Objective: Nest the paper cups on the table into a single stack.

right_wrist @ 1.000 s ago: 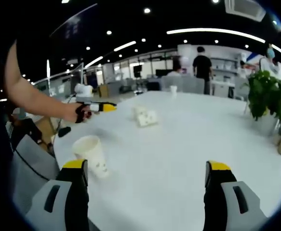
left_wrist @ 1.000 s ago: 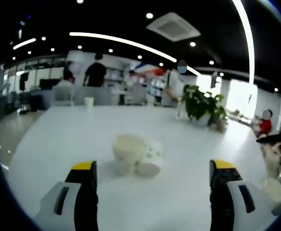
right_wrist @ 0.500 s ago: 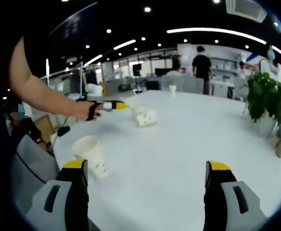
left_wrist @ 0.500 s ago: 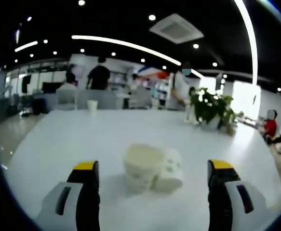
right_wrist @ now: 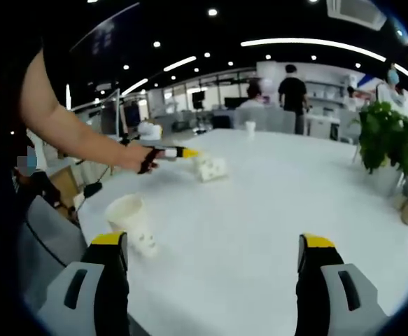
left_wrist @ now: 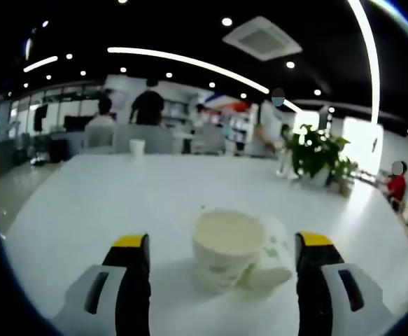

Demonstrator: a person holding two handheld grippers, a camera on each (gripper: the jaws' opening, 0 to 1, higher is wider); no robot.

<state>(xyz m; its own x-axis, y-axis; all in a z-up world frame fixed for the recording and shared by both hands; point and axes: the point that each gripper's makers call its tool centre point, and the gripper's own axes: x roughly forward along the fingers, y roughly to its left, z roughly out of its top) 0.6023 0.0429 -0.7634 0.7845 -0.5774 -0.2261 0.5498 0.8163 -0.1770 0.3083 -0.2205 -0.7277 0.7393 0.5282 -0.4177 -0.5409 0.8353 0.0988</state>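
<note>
The left hand-held gripper (left_wrist: pixel 216 241) is kept released with two touching paper cups (left_wrist: pixel 226 246) between its jaws on the white bench (left_wrist: pixel 85 203), probably to grasp them, while the right hand-held gripper (right_wrist: pixel 212 241) is released beside a third cup (right_wrist: pixel 132 221).

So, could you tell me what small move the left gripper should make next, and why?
Probably ease the left gripper a little further forward, then close on the upright paper cup. Its jaws are open and the cup sits between their tips, with a tipped cup leaning against it. The right gripper is open, with another cup on the white table.
</note>
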